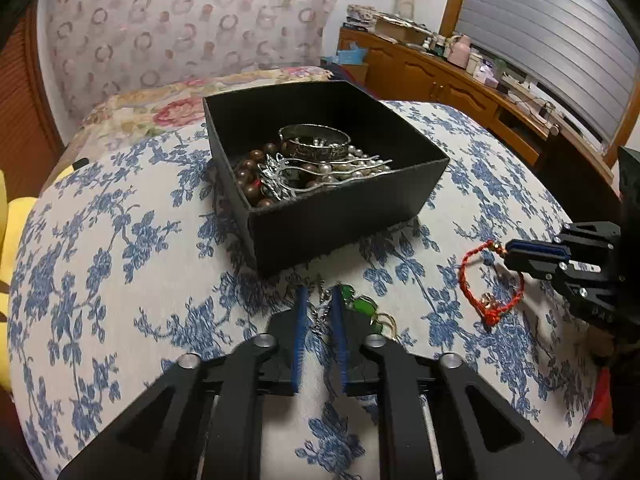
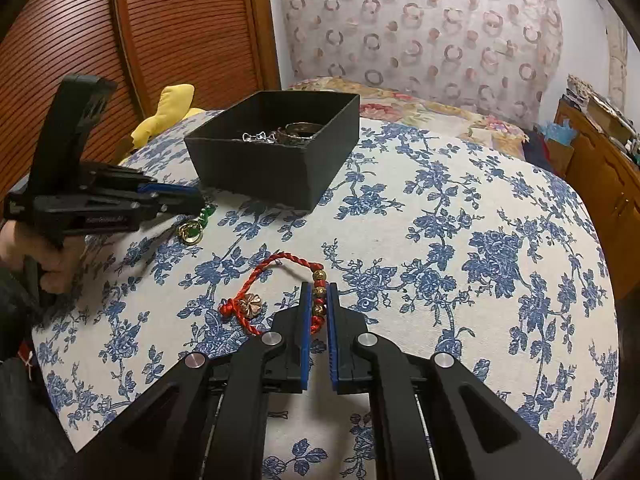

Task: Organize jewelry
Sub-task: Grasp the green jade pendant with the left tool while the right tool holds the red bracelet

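Blue-floral tablecloth [image 2: 460,208], black jewelry box [image 1: 320,216], wooden shutters [image 2: 180,20], patterned curtain [image 1: 180,20]

Left gripper [image 1: 319,300] straddles a silver chain [image 1: 320,312] on the floral cloth [image 1: 120,280], beside green beads [image 1: 358,304], near a black box [image 1: 340,216]; right gripper [image 1: 506,254] meets a red bracelet [image 1: 490,284].
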Available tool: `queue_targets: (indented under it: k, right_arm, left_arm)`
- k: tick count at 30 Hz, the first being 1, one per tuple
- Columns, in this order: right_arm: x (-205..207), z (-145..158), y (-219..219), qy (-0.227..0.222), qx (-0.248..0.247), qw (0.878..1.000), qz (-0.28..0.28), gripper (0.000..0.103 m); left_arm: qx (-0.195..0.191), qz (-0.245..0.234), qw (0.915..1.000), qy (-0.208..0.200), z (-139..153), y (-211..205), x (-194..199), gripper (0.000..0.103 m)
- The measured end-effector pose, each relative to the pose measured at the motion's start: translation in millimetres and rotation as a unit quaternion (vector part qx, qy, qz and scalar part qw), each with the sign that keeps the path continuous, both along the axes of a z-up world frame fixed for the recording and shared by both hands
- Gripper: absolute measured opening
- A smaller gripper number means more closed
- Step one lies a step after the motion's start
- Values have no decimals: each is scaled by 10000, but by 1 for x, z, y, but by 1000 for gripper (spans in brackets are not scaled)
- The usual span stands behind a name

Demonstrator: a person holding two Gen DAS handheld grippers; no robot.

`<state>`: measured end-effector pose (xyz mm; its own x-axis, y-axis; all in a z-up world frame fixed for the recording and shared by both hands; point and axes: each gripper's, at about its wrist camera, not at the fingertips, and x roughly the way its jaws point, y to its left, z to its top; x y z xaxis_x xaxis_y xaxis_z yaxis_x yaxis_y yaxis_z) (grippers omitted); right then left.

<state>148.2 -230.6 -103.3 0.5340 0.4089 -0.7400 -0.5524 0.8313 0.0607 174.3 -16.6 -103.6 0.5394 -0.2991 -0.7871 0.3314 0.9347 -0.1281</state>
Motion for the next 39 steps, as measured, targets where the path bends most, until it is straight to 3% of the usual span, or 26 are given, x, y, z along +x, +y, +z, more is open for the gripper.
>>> queue_targets:
  k: [12,21,32,39]
  right_arm:
    - [-4,1,3,-14,-13,10000,-29,8]
    - [-6,2,3,-56,0,10000,-34,8]
    - [-10,7,9,-119,17,9999,17,8]
    - [-11,9,15,-138,44,9999,80,8]
  left_arm:
    - [-583,45,9983,-78,22,25,-9,3]
    - [-482,33,9986,-235,36,27,-20,3]
    - [-669,118,9968,-423,54,41,-43,3]
    - [-484,304,9980,-276,44,47,-39,3]
